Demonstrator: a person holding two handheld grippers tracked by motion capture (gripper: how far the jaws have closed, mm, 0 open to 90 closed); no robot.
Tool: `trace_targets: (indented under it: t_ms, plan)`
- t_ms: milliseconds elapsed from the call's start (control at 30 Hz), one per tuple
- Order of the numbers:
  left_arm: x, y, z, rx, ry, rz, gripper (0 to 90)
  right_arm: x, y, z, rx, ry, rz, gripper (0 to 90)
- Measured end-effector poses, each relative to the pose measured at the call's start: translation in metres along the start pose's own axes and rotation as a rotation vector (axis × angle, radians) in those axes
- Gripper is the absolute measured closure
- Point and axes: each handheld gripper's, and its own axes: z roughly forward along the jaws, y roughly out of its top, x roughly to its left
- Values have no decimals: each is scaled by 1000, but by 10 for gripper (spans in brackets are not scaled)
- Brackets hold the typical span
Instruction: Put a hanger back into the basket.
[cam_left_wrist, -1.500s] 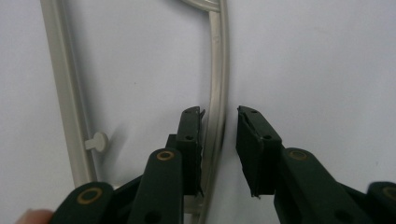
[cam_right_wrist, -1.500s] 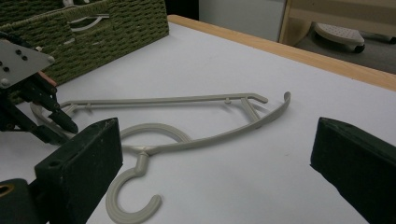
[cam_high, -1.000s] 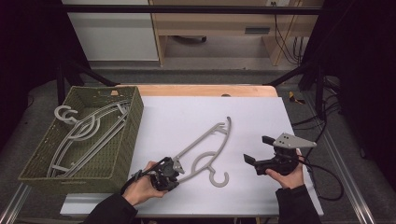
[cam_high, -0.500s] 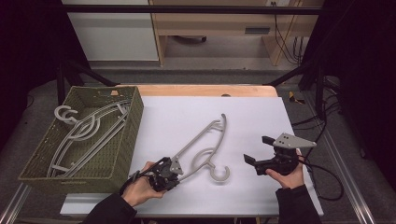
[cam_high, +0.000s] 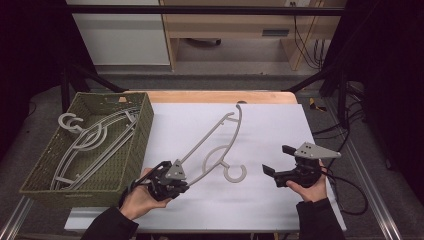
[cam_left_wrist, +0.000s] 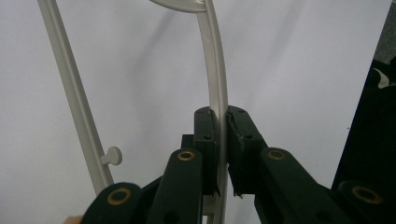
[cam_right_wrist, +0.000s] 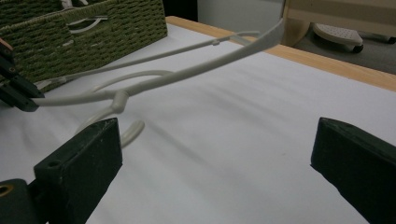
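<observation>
A grey plastic hanger (cam_high: 212, 134) hangs tilted above the white table top, its hook (cam_high: 234, 173) toward the front. My left gripper (cam_high: 172, 181) is shut on the near end of one hanger arm. In the left gripper view the two black pads (cam_left_wrist: 205, 133) pinch that thin bar (cam_left_wrist: 214, 70), with the hanger's other bar (cam_left_wrist: 70, 93) running alongside to the left. My right gripper (cam_high: 277, 160) stands open at the front right, apart from the hanger, its jaws wide with nothing between them. In the right gripper view (cam_right_wrist: 217, 140) the lifted hanger (cam_right_wrist: 187, 74) spans the air ahead.
A green woven basket (cam_high: 137, 137) at the table's left holds other grey hangers (cam_high: 90, 140); it also appears behind the hanger in the right gripper view (cam_right_wrist: 84, 32). The white mat (cam_high: 270, 125) ends at a wooden table edge (cam_high: 215, 96) at the back. A cable trails from the right gripper.
The left gripper has risen with the hanger, which now tilts off the table, its far end higher and its hook shifted right. The right gripper has stayed still.
</observation>
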Motion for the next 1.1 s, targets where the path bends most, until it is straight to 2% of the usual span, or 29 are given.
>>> trace_targets:
  t_ms: [267, 300, 333, 367, 533, 700, 900, 1100]
  plan:
    - [2, 2, -28, -75, 4, -25, 826, -2, 1, -5, -20, -9, 12, 21]
    - [3, 2, -32, -77, 5, -12, 826, -2, 1, -5, -21, -8, 13, 21]
    - [3, 2, -35, -94, 1, -25, 826, -3, 1, -5, -20, -7, 10, 21]
    - [4, 3, -38, -93, 6, -15, 826, -3, 1, -5, -20, -8, 10, 21]
    - [11, 5, -53, -129, 11, -24, 826, -3, 2, -6, -22, -12, 17, 21]
    - [18, 7, -70, -110, 41, -12, 825, -4, 2, -7, -25, -14, 15, 20]
    - [29, 5, -98, -122, 40, -14, 825, -3, 1, -4, -16, -11, 9, 21]
    - [40, -3, -129, -145, 64, -9, 825, -3, 1, -4, -15, -10, 11, 20]
